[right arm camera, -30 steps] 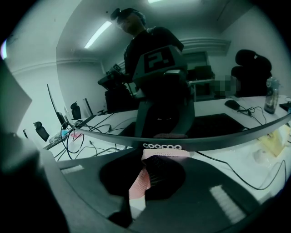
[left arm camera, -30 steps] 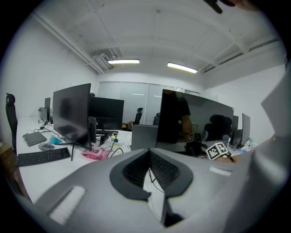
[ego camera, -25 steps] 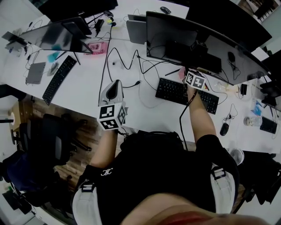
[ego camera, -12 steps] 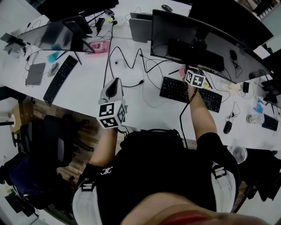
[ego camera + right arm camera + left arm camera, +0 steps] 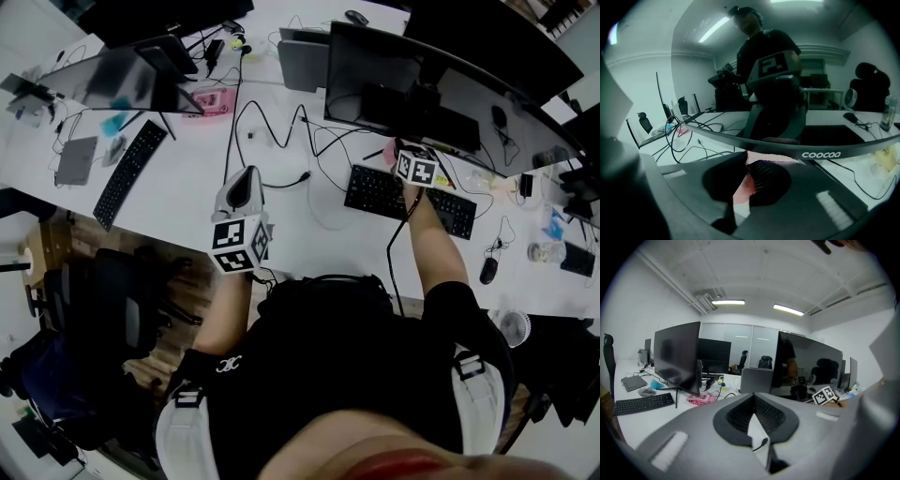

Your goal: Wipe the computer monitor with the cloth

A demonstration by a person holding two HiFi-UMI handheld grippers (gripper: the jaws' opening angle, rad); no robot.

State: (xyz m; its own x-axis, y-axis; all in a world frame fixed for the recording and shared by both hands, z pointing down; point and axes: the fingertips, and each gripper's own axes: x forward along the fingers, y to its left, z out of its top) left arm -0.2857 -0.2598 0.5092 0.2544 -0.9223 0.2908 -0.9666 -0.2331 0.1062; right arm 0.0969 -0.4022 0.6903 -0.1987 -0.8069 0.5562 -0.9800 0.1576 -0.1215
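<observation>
The wide curved dark monitor stands at the back right of the white desk. My right gripper is at its lower edge, above the black keyboard, shut on a pink cloth. In the right gripper view the cloth is pinched between the pads and lies against the monitor's bottom bezel. The screen above it reflects the person. My left gripper hovers over bare desk to the left, shut and holding nothing. The left gripper view shows the monitor ahead on the right.
Loose black cables loop across the desk between the grippers. A second monitor and keyboard stand at the left, with a grey laptop behind. A mouse and bottle sit at the right. An office chair is below the desk's edge.
The head view has drifted a little. The right gripper with the cloth has edged slightly left along the monitor's lower edge. The left gripper has barely moved.
</observation>
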